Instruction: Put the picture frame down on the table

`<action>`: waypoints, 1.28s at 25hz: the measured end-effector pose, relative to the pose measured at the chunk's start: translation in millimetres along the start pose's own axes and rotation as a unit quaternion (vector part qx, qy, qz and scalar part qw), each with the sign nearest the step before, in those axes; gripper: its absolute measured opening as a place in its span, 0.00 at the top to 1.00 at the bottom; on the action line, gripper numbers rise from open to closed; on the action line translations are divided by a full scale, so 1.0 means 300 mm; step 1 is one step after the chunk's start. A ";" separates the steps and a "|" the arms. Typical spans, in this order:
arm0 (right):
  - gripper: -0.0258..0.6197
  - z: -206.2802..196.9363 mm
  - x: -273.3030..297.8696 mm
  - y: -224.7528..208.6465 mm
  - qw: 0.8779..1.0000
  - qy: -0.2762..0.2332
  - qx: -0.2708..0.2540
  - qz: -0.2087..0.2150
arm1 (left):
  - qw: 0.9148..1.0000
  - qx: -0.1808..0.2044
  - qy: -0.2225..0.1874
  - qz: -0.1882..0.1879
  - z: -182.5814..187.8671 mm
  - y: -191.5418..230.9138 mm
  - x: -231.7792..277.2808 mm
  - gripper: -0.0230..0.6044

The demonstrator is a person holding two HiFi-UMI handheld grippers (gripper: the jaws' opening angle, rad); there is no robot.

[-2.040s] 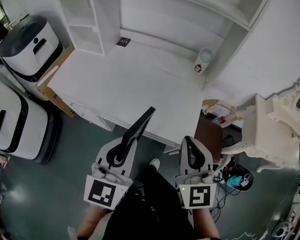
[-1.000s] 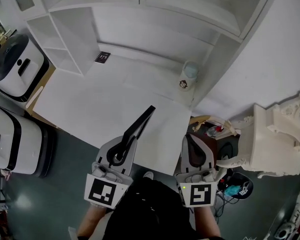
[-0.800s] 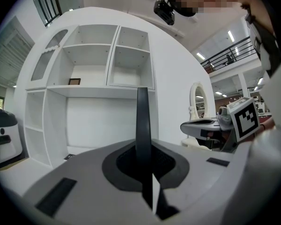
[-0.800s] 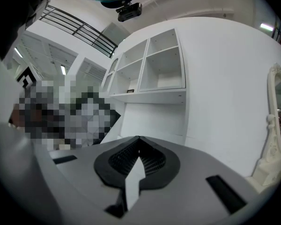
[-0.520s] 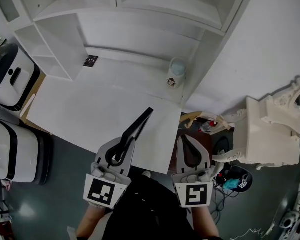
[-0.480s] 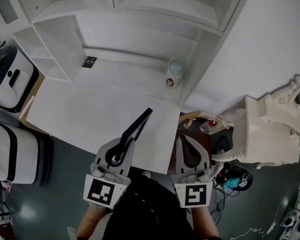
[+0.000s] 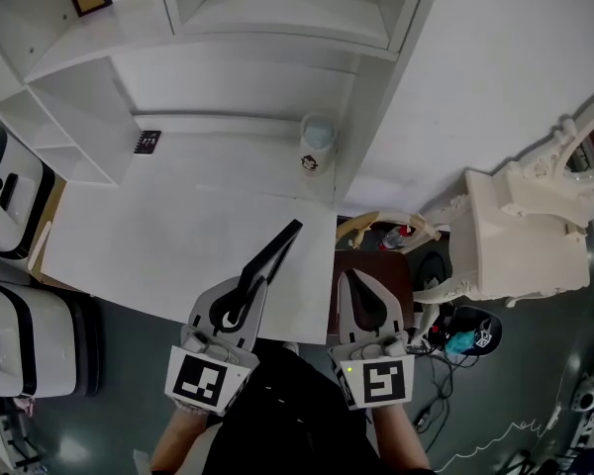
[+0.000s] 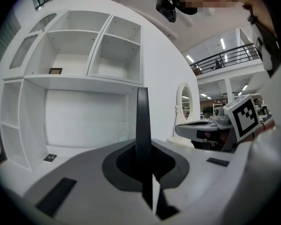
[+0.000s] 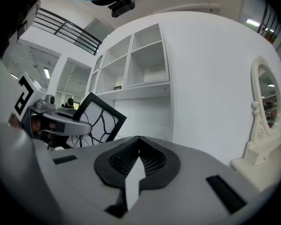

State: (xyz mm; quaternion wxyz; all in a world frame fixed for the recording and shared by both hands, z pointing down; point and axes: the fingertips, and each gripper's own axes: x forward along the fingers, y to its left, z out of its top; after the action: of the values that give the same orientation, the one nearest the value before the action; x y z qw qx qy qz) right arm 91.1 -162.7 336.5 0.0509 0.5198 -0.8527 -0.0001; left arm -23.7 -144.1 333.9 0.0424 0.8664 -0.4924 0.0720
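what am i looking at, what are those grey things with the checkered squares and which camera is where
No robot here: a person holds a two-jaw gripper in each hand; the squared cubes are part of them. The top-down picture comes from a camera on the person's head; the other two from cameras riding on each gripper, looking along its jaws. The left gripper is clamped on a dark picture frame, not yet set on the white table. The right gripper is shut and empty. A cup stands at the table's back.
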 end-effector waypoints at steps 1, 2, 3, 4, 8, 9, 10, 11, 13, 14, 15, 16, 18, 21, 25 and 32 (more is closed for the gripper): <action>0.96 -0.001 0.005 0.001 1.000 0.001 0.000 0.000 | 1.000 0.002 -0.001 -0.005 0.001 0.002 0.008 0.94; 0.96 -0.002 0.010 0.004 1.000 0.002 -0.001 -0.001 | 1.000 0.002 0.000 -0.011 0.001 0.004 0.015 0.94; 0.96 -0.004 0.014 0.008 1.000 0.004 0.000 -0.001 | 1.000 0.001 0.002 -0.015 0.000 0.007 0.019 0.94; 0.96 -0.008 0.018 0.013 1.000 0.009 0.002 -0.002 | 1.000 0.002 0.004 -0.019 -0.003 0.011 0.023 0.94; 0.92 -0.012 0.053 0.041 1.000 0.017 0.024 0.004 | 0.999 -0.001 0.006 -0.038 -0.001 0.029 0.043 0.94; 0.90 -0.014 0.063 0.047 0.999 0.014 0.029 0.008 | 0.999 -0.004 0.007 -0.044 0.001 0.031 0.050 0.94; 0.90 -0.018 0.072 0.053 0.999 0.013 0.034 0.011 | 0.999 -0.006 0.008 -0.048 0.001 0.034 0.056 0.94; 0.88 -0.023 0.081 0.059 0.999 0.014 0.039 0.014 | 0.999 -0.008 0.010 -0.053 0.000 0.036 0.062 0.94; 0.86 -0.033 0.100 0.072 0.998 0.018 0.053 0.022 | 0.998 -0.012 0.011 -0.063 -0.001 0.041 0.072 0.94; 0.85 -0.038 0.110 0.078 0.998 0.020 0.061 0.026 | 0.998 -0.010 0.010 -0.067 -0.001 0.045 0.075 0.94; 0.83 -0.042 0.119 0.084 0.997 0.022 0.068 0.029 | 0.997 -0.006 0.008 -0.071 -0.001 0.050 0.078 0.94; 0.81 -0.046 0.129 0.089 0.997 0.023 0.072 0.031 | 0.997 -0.005 0.007 -0.074 -0.002 0.054 0.080 0.94; 0.79 -0.048 0.149 0.103 0.996 0.023 0.075 0.039 | 0.997 -0.008 0.007 -0.082 -0.002 0.058 0.083 0.94; 0.77 -0.040 0.176 0.132 0.993 0.014 0.100 0.058 | 0.995 -0.020 0.003 -0.096 0.008 0.065 0.084 0.94; 0.77 -0.029 0.213 0.161 0.988 0.003 0.131 0.080 | 0.994 -0.023 -0.005 -0.106 0.018 0.087 0.082 0.94; 0.77 -0.036 0.265 0.201 0.985 0.005 0.138 0.102 | 0.993 -0.031 -0.014 -0.117 0.025 0.114 0.081 0.94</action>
State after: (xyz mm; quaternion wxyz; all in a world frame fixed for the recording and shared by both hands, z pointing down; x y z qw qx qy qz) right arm 2.3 -205.0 357.2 -0.0170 0.4320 -0.8930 0.1250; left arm -40.3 -183.3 330.7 0.0708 0.9170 -0.3905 0.0391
